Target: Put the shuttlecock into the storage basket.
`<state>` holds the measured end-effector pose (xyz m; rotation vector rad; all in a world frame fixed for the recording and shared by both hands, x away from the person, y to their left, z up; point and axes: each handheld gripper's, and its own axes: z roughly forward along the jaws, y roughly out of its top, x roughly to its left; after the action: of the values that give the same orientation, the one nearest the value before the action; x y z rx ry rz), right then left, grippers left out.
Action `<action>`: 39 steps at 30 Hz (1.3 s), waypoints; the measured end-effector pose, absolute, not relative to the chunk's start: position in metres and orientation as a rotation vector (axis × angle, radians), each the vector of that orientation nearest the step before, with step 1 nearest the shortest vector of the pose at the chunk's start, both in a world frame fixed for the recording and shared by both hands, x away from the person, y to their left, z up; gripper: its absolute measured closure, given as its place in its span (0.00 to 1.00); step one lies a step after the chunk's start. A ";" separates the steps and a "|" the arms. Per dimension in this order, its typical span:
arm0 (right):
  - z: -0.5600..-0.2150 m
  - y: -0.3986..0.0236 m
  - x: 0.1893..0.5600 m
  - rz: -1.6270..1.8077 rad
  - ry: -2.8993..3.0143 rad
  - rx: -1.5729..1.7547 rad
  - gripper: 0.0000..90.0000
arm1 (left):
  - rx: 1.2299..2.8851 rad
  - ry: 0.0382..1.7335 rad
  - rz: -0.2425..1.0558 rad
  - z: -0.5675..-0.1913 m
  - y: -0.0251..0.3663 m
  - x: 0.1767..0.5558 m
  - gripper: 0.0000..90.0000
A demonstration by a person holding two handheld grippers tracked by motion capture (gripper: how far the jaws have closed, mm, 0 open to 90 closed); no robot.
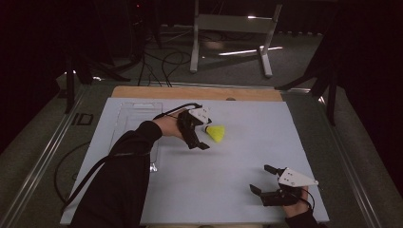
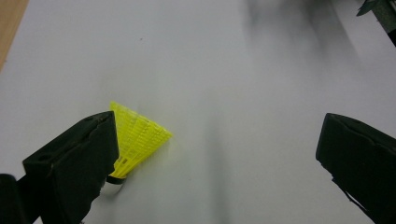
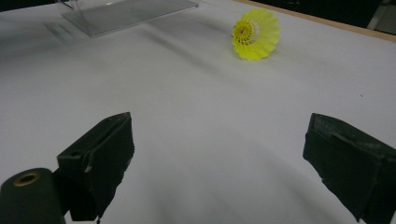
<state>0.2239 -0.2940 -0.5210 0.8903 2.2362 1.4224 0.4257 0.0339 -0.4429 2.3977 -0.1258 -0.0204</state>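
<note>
So I've got a yellow shuttlecock [image 1: 217,133] lying on its side on the white table [image 1: 237,156], a bit left of the middle and toward the far half. My left gripper [image 1: 205,134] is right at it with the jaws spread wide apart, nothing clamped. In the left gripper view the shuttlecock [image 2: 137,140] sits just beside the inner face of one jaw, partly tucked behind it, with its cork end hidden down there, and the other jaw is well away on the far side. I can't tell for sure whether that near jaw is actually touching the skirt or just in front of it.

My right gripper [image 1: 263,179] hangs near the front right corner of the table, also wide open and holding nothing, well apart from the shuttlecock. From the right gripper view I'm looking straight into the open skirt of the shuttlecock [image 3: 256,33], way out past the jaws. There's a clear plastic tray [image 1: 138,116] on the far left of the table, just behind my left hand [image 1: 170,124].
</note>
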 end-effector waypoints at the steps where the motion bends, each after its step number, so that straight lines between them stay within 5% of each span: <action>1: -0.521 -0.294 0.224 1.424 2.235 0.887 0.10 | 2.401 -0.126 -0.017 -0.444 0.033 0.427 0.00; 24: -0.522 -0.296 0.222 1.434 2.233 0.900 0.10 | 2.596 -0.038 0.066 -0.487 0.022 0.465 0.00; 39: -0.524 -0.296 0.223 1.442 2.243 0.904 0.10 | 2.653 0.026 0.069 -0.511 0.022 0.479 0.14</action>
<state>0.2232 -0.2957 -0.5242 0.9040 2.2430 1.4418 0.4789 0.0225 -0.5109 2.6533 0.0257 0.0690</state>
